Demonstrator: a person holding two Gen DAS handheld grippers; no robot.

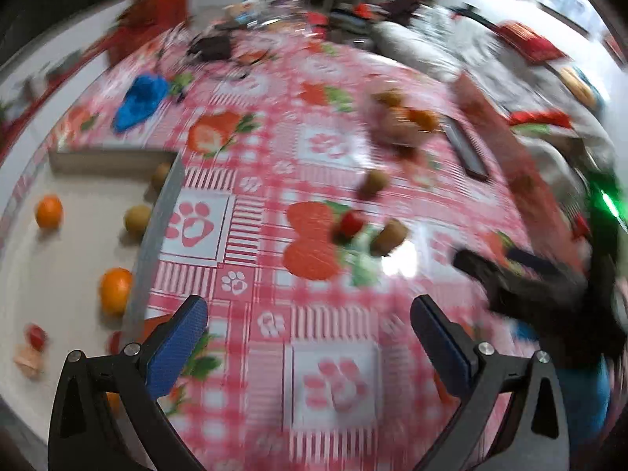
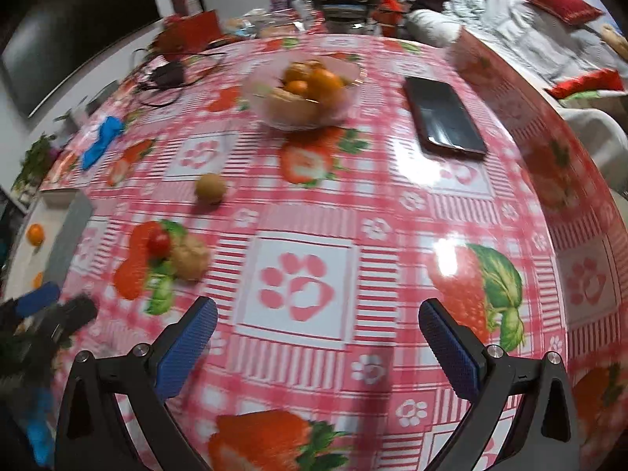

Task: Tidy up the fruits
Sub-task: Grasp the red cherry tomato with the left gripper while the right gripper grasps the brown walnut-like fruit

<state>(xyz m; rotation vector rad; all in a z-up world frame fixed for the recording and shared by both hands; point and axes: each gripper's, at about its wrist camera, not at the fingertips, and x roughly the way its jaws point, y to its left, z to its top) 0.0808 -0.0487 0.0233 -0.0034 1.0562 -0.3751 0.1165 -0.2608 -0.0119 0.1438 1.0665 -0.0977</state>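
Observation:
My left gripper (image 1: 310,337) hangs open and empty above the strawberry-print tablecloth (image 1: 274,149). To its left lies a white tray (image 1: 78,180) holding oranges (image 1: 114,290), a brown kiwi (image 1: 137,219) and a small red tomato (image 1: 36,335). Ahead on the cloth lie loose fruits: a kiwi (image 1: 373,184), a tomato (image 1: 351,223) and another brown fruit (image 1: 388,235). My right gripper (image 2: 320,337) is open with nothing between its fingers. In front of it, to the left, sit the tomato (image 2: 159,241), a beige fruit (image 2: 190,261) and a brown fruit (image 2: 210,188). A clear bowl (image 2: 353,74) of oranges stands further back.
A black phone (image 2: 443,121) lies right of the bowl. A blue cloth (image 2: 102,141) sits at the far left, cables and clutter at the table's back. The table's right edge drops toward a sofa with red cushions (image 2: 561,2). The tray's corner (image 2: 66,227) shows at left.

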